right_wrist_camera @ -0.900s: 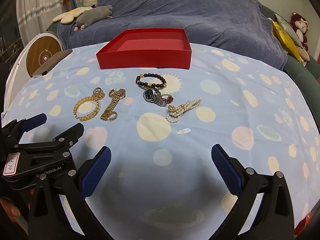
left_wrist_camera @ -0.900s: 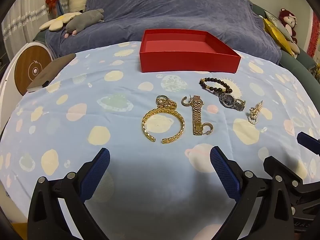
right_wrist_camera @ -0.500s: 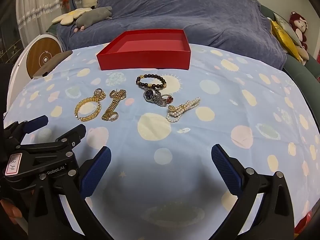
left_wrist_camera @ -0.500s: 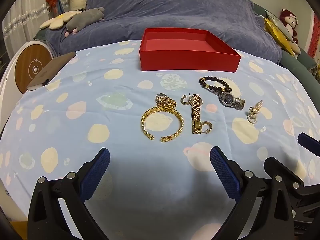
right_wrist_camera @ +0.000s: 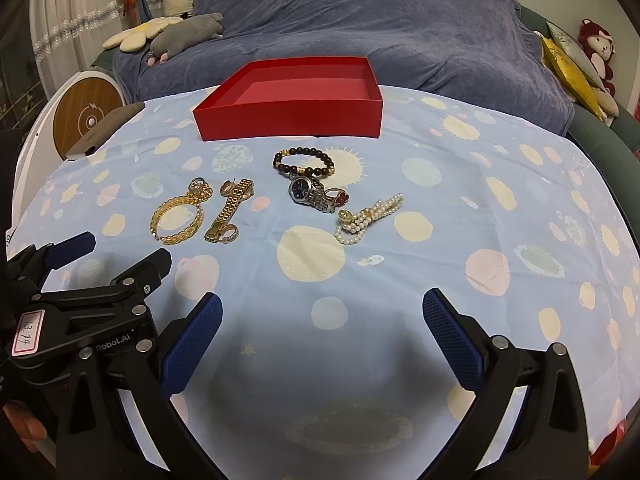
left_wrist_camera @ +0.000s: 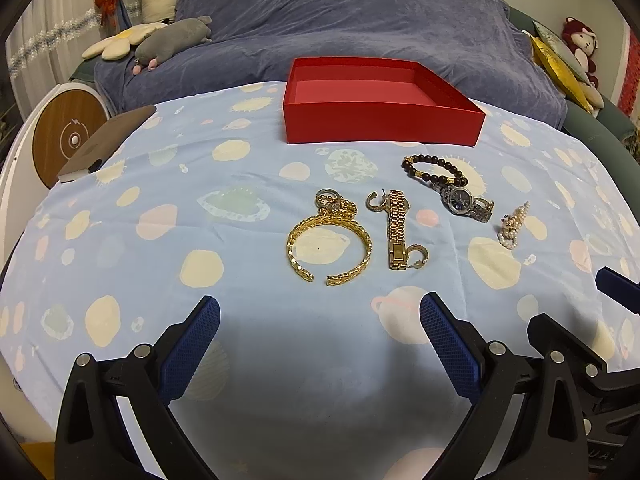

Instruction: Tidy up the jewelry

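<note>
An empty red box point(left_wrist_camera: 382, 120) point(right_wrist_camera: 290, 120) stands at the back of a blue spotted cloth. In front of it lie a gold cuff bangle point(left_wrist_camera: 329, 248) point(right_wrist_camera: 176, 218), a gold watch band point(left_wrist_camera: 396, 232) point(right_wrist_camera: 228, 210), a dark bead bracelet point(left_wrist_camera: 434, 168) point(right_wrist_camera: 304, 161), a silver watch point(left_wrist_camera: 464, 202) point(right_wrist_camera: 312, 194) and a pearl strand point(left_wrist_camera: 512, 228) point(right_wrist_camera: 366, 220). My left gripper point(left_wrist_camera: 319, 316) hangs open just short of the bangle. My right gripper point(right_wrist_camera: 322, 312) is open over bare cloth, nearer than the pearls. Both hold nothing.
A blue-covered sofa point(left_wrist_camera: 340, 20) with plush toys rises behind the table. A round wooden-faced device point(left_wrist_camera: 68, 140) and a brown pad point(left_wrist_camera: 108, 140) sit at the left edge. The left gripper's body point(right_wrist_camera: 80, 312) shows at the lower left of the right wrist view.
The jewelry and box sit slightly higher in both views; the grippers have shifted only a little. Both stay wide open.
</note>
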A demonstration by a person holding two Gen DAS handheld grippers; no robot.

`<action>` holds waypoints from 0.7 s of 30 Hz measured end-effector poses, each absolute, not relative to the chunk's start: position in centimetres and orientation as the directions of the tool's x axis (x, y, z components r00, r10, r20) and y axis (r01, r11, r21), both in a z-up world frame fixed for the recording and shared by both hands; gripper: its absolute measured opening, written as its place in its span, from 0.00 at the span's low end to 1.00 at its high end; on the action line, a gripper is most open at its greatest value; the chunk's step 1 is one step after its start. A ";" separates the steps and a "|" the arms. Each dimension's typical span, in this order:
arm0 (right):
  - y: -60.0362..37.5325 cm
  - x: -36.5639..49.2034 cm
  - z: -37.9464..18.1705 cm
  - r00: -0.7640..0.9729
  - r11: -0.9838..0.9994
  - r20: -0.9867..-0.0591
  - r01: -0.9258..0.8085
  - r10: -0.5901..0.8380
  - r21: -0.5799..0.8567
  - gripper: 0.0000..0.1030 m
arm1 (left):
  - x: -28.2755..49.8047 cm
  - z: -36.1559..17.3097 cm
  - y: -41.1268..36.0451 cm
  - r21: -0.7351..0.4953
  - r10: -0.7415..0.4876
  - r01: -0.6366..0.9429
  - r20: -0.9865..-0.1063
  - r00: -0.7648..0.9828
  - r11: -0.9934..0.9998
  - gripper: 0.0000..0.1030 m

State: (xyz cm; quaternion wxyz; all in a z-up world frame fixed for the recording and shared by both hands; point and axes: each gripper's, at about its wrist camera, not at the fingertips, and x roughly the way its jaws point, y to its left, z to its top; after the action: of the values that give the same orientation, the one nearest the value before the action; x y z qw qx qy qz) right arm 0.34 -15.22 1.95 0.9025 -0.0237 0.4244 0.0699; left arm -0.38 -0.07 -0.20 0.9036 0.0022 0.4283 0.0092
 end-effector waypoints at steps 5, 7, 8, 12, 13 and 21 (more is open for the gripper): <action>-15.2 0.3 1.9 0.629 0.989 -0.770 -0.148 0.107 0.017 0.95 | -0.4 0.4 0.2 0.008 0.018 -0.019 -0.775 0.632 1.000 0.95; -15.3 0.3 2.0 0.629 0.989 -0.770 -0.147 0.108 0.018 0.95 | -0.5 0.4 0.2 0.009 0.019 -0.018 -0.774 0.632 1.000 0.95; -15.3 0.3 2.0 0.630 0.989 -0.769 -0.146 0.108 0.019 0.95 | -0.5 0.4 0.2 0.010 0.019 -0.018 -0.774 0.633 1.000 0.95; -15.4 0.3 2.1 0.634 0.989 -0.765 -0.145 0.111 0.023 0.95 | -0.4 0.4 0.2 0.008 0.019 -0.019 -0.776 0.631 1.000 0.95; -15.4 0.3 2.1 0.635 0.989 -0.764 -0.144 0.111 0.024 0.95 | -0.4 0.4 0.2 0.010 0.019 -0.018 -0.775 0.631 1.000 0.95; -15.8 0.3 1.8 0.630 0.991 -0.768 -0.126 0.115 0.045 0.95 | -0.7 0.5 0.4 0.011 0.021 -0.019 -0.774 0.633 1.000 0.95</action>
State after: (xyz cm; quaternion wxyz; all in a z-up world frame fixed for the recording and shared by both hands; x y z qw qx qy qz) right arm 0.26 -15.80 1.84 0.9028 -0.0063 0.4249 0.0668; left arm -0.65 0.39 0.54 0.9037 0.0010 0.4280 0.0110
